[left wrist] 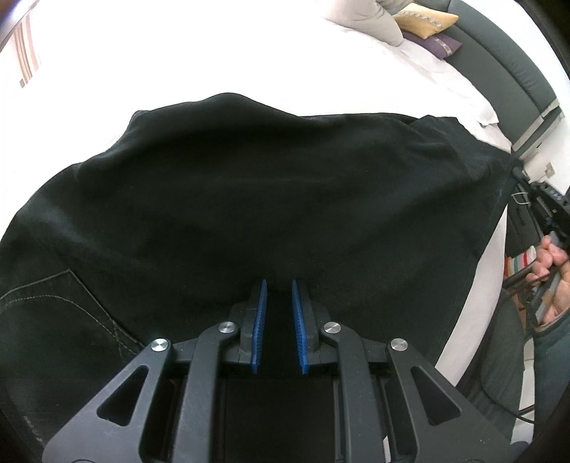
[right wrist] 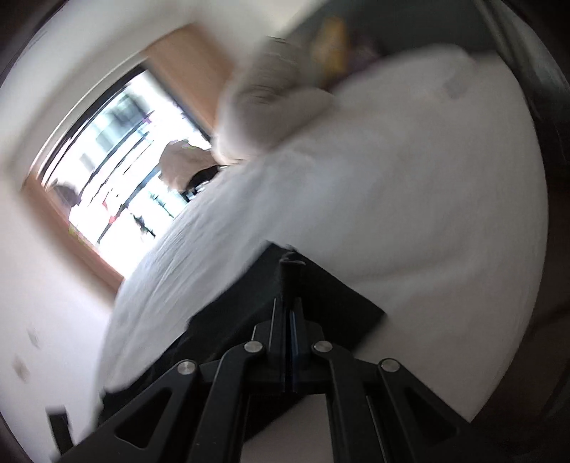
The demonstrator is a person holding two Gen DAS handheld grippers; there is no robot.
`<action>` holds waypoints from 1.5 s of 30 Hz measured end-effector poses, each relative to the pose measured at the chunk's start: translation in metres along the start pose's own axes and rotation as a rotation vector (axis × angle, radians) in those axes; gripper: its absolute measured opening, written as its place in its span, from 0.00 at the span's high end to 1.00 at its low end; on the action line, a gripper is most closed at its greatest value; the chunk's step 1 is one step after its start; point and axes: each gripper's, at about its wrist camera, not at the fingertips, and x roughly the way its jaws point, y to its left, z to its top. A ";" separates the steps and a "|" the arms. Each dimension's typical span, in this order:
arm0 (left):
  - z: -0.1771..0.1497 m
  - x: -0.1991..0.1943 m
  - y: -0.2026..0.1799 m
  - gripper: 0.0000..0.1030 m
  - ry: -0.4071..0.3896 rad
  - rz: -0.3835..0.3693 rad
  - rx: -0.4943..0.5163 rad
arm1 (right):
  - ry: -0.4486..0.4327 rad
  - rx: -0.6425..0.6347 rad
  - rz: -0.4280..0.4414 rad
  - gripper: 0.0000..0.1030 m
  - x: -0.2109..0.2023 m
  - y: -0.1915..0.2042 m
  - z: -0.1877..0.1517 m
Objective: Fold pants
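Nearest in the left wrist view: left hand-held gripper (left wrist: 279,285), blue pads (left wrist: 259,322) parted by a narrow gap, released, with dark cloth showing between them though not clamped. Directly under and ahead: black pants (left wrist: 249,185), spread wide over the white bed (left wrist: 249,53), a stitched pocket seam low at the left, the cloth's right edge running down along the mattress side. At the far right edge: right hand (left wrist: 550,261) wrapped around a handle, beside the bed. Farther back: a beige pillow (left wrist: 370,17), a yellow cushion (left wrist: 425,21) and a purple cushion (left wrist: 436,44) against a dark headboard (left wrist: 506,60). In the blurred right wrist view, nearest: right hand-held gripper (right wrist: 289,270), fingers pressed together, clenched on an edge of the pants (right wrist: 249,306), the cloth lifted in a taut dark sheet off the bed (right wrist: 392,199). Beyond: pale pillows, then a bright window (right wrist: 117,160) in a wooden frame on the far wall.
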 end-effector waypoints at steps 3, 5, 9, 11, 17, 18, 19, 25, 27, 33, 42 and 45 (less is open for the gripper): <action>-0.002 0.001 -0.001 0.86 -0.011 -0.002 -0.008 | 0.002 -0.150 0.007 0.98 0.000 0.035 0.014; -0.004 0.000 -0.002 0.86 -0.019 0.002 -0.007 | 0.018 -0.146 0.012 0.98 0.009 0.041 0.025; -0.007 -0.003 0.000 0.86 -0.028 -0.006 -0.010 | -0.012 -0.176 0.006 0.98 0.003 0.059 0.047; -0.009 -0.003 0.000 0.86 -0.033 -0.007 -0.012 | -0.022 -0.197 0.026 0.98 -0.001 0.068 0.053; -0.013 -0.006 0.002 0.86 -0.042 -0.011 -0.012 | 0.038 -0.151 0.013 0.98 0.014 0.057 0.051; -0.014 -0.006 0.003 0.86 -0.043 -0.013 -0.014 | 0.050 -0.132 0.020 0.98 0.018 0.054 0.053; -0.015 -0.006 0.003 0.86 -0.046 -0.017 -0.018 | 0.052 -0.129 0.032 0.98 0.021 0.055 0.056; -0.017 -0.007 0.009 0.86 -0.048 -0.032 -0.034 | 0.030 -0.190 0.125 0.98 0.032 0.097 0.091; -0.016 -0.008 0.012 0.86 -0.047 -0.039 -0.042 | 0.005 -0.240 0.168 0.98 0.030 0.120 0.101; -0.015 -0.009 0.011 0.86 -0.049 -0.032 -0.036 | -0.026 -0.231 0.197 0.98 0.028 0.110 0.092; -0.016 -0.007 0.006 0.86 -0.058 -0.023 -0.015 | 0.253 0.145 -0.036 0.95 0.038 -0.062 -0.008; -0.016 -0.008 0.002 0.86 -0.055 -0.016 -0.013 | 0.319 0.174 -0.072 0.90 0.040 -0.075 -0.016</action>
